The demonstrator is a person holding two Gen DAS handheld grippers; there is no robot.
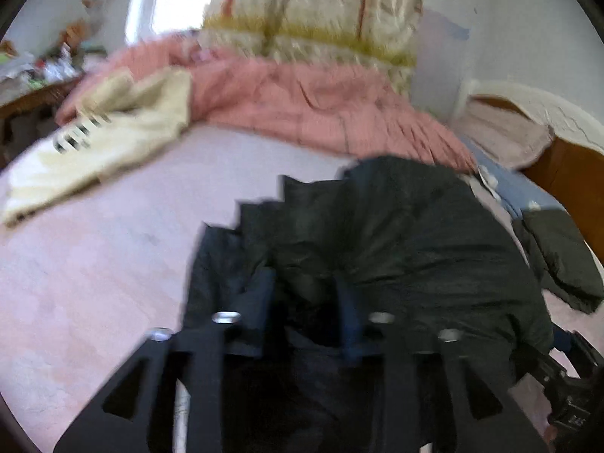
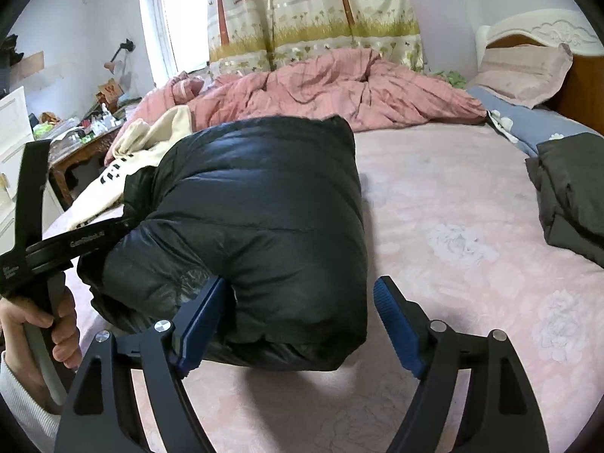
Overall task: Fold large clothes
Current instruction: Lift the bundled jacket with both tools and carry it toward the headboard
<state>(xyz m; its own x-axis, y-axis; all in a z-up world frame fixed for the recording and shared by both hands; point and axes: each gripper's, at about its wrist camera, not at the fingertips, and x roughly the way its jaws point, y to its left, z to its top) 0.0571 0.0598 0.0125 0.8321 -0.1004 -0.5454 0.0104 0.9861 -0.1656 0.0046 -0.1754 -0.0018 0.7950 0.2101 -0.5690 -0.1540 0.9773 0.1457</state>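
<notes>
Right tongs (image 2: pixel 300 321) spread apart around folded black puffer jacket (image 2: pixel 260 204) on pink bed (image 2: pixel 472 226), left tongs (image 1: pixel 302 294) parted over its fabric.

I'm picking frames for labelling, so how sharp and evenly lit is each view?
Left wrist view: motion-blurred throughout, with jagged stair-step tearing along the black puffer jacket edge. Right wrist view: sharp, daylight from the window, sheen on the jacket, soft shadow beneath it; fisheye bending in both.

Two dark jackets (image 2: pixel 264 226) (image 2: pixel 573 188), one cream garment (image 2: pixel 151 139), one quilt (image 2: pixel 321 87).
</notes>
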